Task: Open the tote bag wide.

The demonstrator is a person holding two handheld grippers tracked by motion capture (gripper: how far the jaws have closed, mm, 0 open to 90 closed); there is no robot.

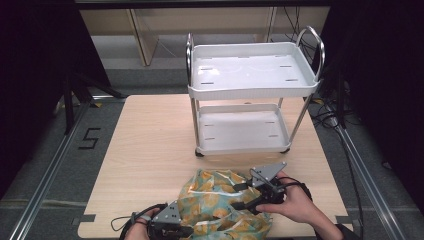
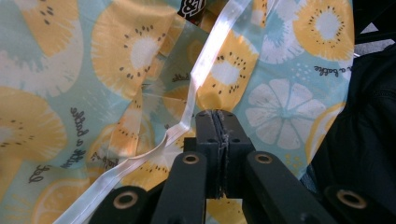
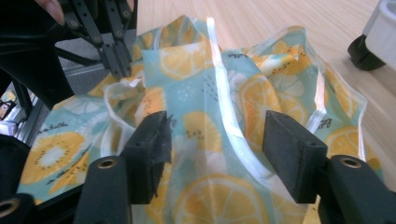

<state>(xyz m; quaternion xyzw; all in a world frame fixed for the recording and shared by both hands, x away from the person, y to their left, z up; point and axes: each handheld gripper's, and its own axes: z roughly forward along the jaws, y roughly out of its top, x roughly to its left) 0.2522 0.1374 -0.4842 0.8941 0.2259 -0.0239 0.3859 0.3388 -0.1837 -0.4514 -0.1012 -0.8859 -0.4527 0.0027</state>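
Note:
A crinkled plastic bag (image 1: 215,192) printed with yellow citrus slices on pale blue lies at the near edge of the wooden table (image 1: 150,150). My left gripper (image 1: 186,231) sits at the bag's near left side. Its jaws are pressed together (image 2: 218,119) on a fold of the bag (image 2: 116,56); the right gripper view shows its tips (image 3: 120,70) pinching the bag's rim. My right gripper (image 1: 240,196) is at the bag's right side, held by a hand. It stands open (image 3: 215,135), with a clear seam of the bag (image 3: 196,60) running between the pads, untouched.
A white two-tier cart (image 1: 252,91) with chrome handles stands on the far half of the table, both trays bare. One of its wheels (image 3: 364,51) is near the bag's far side. Bare tabletop spreads to the left of the cart.

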